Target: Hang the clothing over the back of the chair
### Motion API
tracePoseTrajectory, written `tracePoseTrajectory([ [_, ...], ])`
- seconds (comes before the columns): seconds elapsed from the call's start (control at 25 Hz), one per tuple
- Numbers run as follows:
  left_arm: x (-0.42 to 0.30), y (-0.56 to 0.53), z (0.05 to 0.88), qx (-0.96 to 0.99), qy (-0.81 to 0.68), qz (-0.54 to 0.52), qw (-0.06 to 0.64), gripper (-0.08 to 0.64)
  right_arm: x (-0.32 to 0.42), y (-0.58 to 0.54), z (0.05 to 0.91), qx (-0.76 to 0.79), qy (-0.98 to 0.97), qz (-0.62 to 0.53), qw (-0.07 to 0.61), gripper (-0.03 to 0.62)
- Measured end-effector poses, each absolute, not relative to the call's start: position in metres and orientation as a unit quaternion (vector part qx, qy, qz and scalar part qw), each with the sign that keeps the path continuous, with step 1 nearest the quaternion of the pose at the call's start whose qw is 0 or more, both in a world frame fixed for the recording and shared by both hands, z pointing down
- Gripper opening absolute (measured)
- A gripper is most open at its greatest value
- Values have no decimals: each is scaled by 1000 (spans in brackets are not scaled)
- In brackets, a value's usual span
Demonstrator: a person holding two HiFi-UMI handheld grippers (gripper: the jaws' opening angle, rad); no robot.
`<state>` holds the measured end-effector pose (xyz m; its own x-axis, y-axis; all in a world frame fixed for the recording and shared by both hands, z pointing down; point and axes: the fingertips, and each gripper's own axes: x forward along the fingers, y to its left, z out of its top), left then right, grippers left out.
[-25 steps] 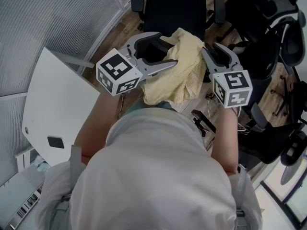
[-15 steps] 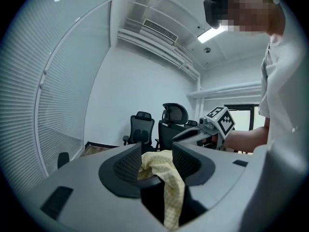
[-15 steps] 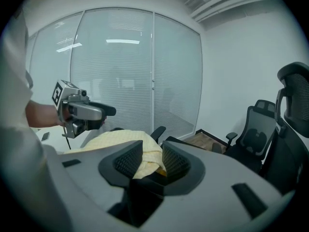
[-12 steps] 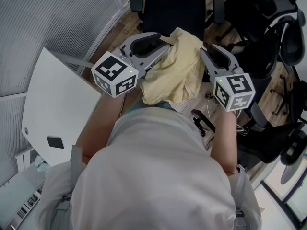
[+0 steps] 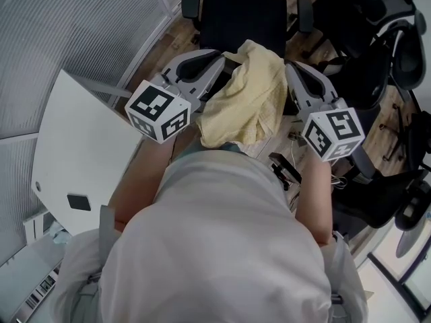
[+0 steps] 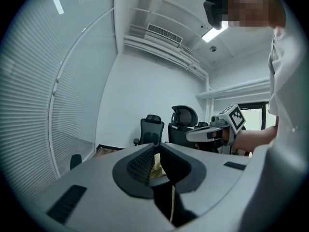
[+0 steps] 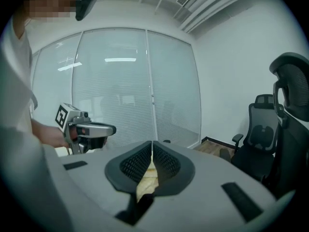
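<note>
Fingers of the left gripper (image 5: 224,64) and right gripper (image 5: 291,73) have just clenched on opposite edges of the yellow clothing (image 5: 246,103), which looks soft, light and limp

We see the pale yellow clothing (image 5: 249,96) bunched, crumpled, held in the air; black chair (image 5: 242,12) at its 12 o'clock, not yet draped.

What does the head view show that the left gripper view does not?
Only the head view: the white table and the whole yellow garment. Only the left gripper view: the ceiling lamp and, up close, the left gripper's jaws, which have just closed on the garment. Both: black chairs and the right gripper, whose jaws have just closed on it too.
</note>
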<state>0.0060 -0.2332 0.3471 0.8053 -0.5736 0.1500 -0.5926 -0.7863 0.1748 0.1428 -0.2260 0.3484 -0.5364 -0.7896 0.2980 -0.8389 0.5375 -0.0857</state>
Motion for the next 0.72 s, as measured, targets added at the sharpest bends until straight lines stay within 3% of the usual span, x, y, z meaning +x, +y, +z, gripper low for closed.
tracePoseTrajectory([
  [0.28, -3, -233, 336, 939, -330, 31, 93, 35, 157, -223, 319, 497, -860, 113, 0, 21],
  [0.72, -24, -227, 307, 930, -367, -14, 27, 21, 160, -206, 273, 509, -859, 23, -48, 20],
])
